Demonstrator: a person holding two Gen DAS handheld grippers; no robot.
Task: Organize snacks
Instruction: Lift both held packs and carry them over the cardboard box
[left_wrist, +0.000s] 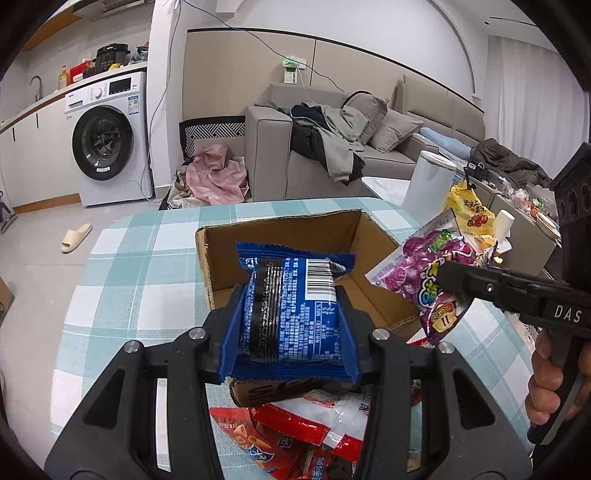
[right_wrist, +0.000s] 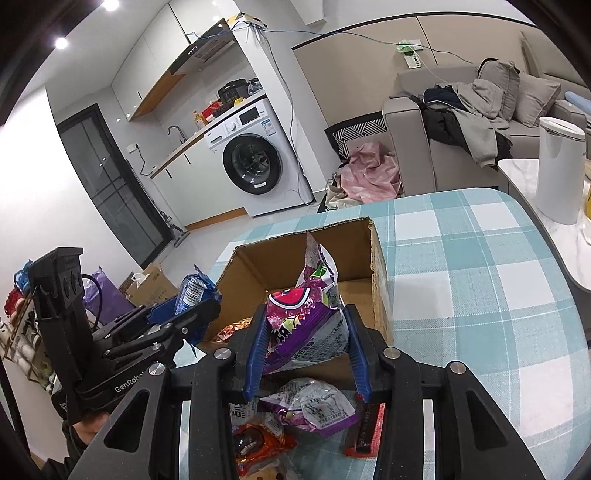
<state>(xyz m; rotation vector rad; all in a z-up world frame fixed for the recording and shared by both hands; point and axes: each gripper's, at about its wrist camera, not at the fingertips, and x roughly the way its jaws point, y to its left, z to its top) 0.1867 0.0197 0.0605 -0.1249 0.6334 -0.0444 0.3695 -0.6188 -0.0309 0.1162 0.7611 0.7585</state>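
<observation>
Crinkly blue foil packet (left_wrist: 291, 314), glossy purple pouch (right_wrist: 306, 325), corrugated cardboard box (left_wrist: 373, 240).

one cardboard box (left_wrist: 295, 236); one blue packet (left_wrist: 291, 310); two hand-held grippers; two purple packets

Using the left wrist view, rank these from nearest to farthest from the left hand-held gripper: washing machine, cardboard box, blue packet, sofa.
1. Blue packet: clamped in the left hand-held gripper.
2. Cardboard box: open, just ahead on the checked tablecloth.
3. Sofa and washing machine: both across the floor, sofa ahead-right, machine far left; too close to call.
</observation>
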